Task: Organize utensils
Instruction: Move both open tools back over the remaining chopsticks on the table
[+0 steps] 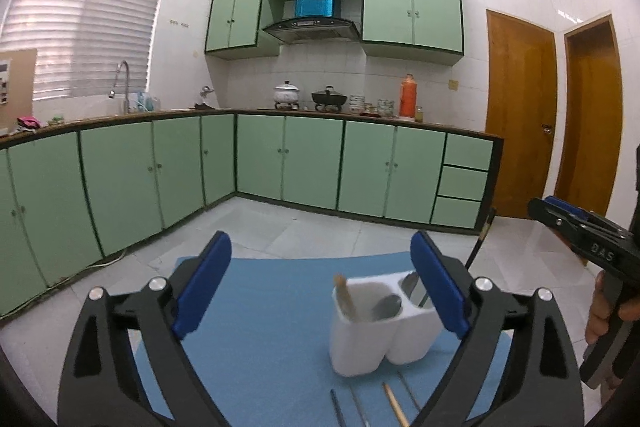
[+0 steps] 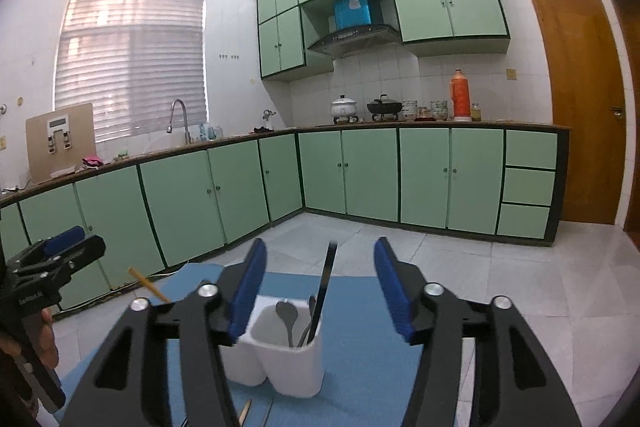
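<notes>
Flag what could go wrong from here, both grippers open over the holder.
1. The white utensil holder already has a black-handled utensil standing tall in it; the right hand-held gripper straddles it and could knock it or tip the holder.
2. Loose utensils lie on the blue mat close against the holder; the left hand-held gripper may bump the holder while reaching for them.

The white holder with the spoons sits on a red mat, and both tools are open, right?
Not quite: the mat is blue, not red, as the right wrist view shows. The rest holds: the white holder with the spoons sits on it, and the left tool and right tool are both open.
</notes>
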Demonstrator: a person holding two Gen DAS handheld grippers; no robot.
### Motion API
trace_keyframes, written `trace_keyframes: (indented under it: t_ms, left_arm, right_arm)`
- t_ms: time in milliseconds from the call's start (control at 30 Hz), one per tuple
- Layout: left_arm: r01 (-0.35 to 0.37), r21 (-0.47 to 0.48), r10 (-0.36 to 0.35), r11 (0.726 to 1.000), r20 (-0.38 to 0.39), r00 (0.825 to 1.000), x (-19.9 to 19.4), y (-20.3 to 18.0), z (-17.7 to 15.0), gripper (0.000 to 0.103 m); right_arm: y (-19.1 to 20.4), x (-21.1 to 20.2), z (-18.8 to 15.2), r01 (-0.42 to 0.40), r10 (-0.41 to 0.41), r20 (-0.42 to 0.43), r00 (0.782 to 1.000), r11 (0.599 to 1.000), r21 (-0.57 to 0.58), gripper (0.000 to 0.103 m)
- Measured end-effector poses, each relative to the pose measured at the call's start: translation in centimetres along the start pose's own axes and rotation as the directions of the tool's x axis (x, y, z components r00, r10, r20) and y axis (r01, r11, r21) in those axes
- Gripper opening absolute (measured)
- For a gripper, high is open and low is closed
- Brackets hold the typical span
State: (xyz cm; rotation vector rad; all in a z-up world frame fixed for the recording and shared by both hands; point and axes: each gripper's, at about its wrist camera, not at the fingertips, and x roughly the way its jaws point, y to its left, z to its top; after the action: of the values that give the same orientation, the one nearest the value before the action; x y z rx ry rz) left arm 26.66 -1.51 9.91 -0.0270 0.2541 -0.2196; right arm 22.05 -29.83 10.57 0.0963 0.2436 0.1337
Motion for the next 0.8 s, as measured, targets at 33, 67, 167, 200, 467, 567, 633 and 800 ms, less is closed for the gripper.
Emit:
trace_keyframes:
  t_ms: [33, 67, 167, 200, 467, 567, 633, 800]
  left_arm:
    - [-0.006, 0.002, 0.006, 1.000, 0.002, 1.000, -0.7, 0.0, -0.5, 0.090]
    - [-0.015, 0.003, 0.015, 1.000, 0.003, 1.000, -1.3, 0.0, -1.1, 0.091]
    - [-0.043, 0.001, 0.043, 0.999, 0.010, 0.999, -2.9, 0.0, -2.9, 0.095]
    - [-0.055, 0.004, 0.055, 0.998, 0.011, 0.998, -3.4, 0.1, -3.6, 0.095]
    - [-0.094, 0.015, 0.095, 0.995, -0.032, 0.995, -6.0, 0.4, -9.7, 0.096]
    - [-0.112, 0.029, 0.113, 0.993, -0.040, 0.993, -6.6, 0.3, -11.6, 0.096]
    - [-0.120, 0.046, 0.122, 0.992, -0.046, 0.992, -7.0, 0.3, -13.0, 0.096]
    - [-0.116, 0.084, 0.121, 0.990, -0.061, 0.991, -7.9, -0.3, -16.0, 0.096]
  right_arm:
    - [0.2, -0.6, -0.5, 0.005, -0.005, 0.005, 1.000, 1.000, -0.004, 0.064]
    - [0.5, -1.3, -1.2, 0.013, -0.013, 0.011, 1.000, 1.000, -0.008, 0.071]
    - [1.4, -3.0, -3.1, 0.044, -0.043, 0.021, 0.999, 0.999, -0.025, 0.079]
    - [1.6, -3.4, -3.7, 0.048, -0.048, 0.021, 0.999, 0.998, -0.030, 0.081]
    - [3.2, -6.3, -8.8, 0.084, -0.084, -0.006, 0.996, 0.996, -0.040, 0.093]
    - [3.7, -7.0, -11.1, 0.090, -0.091, -0.030, 0.995, 0.995, -0.037, 0.093]
    - [3.8, -7.2, -12.5, 0.088, -0.089, -0.046, 0.995, 0.996, -0.028, 0.093]
    - [4.5, -7.8, -16.2, 0.084, -0.085, -0.086, 0.993, 0.996, -0.025, 0.093]
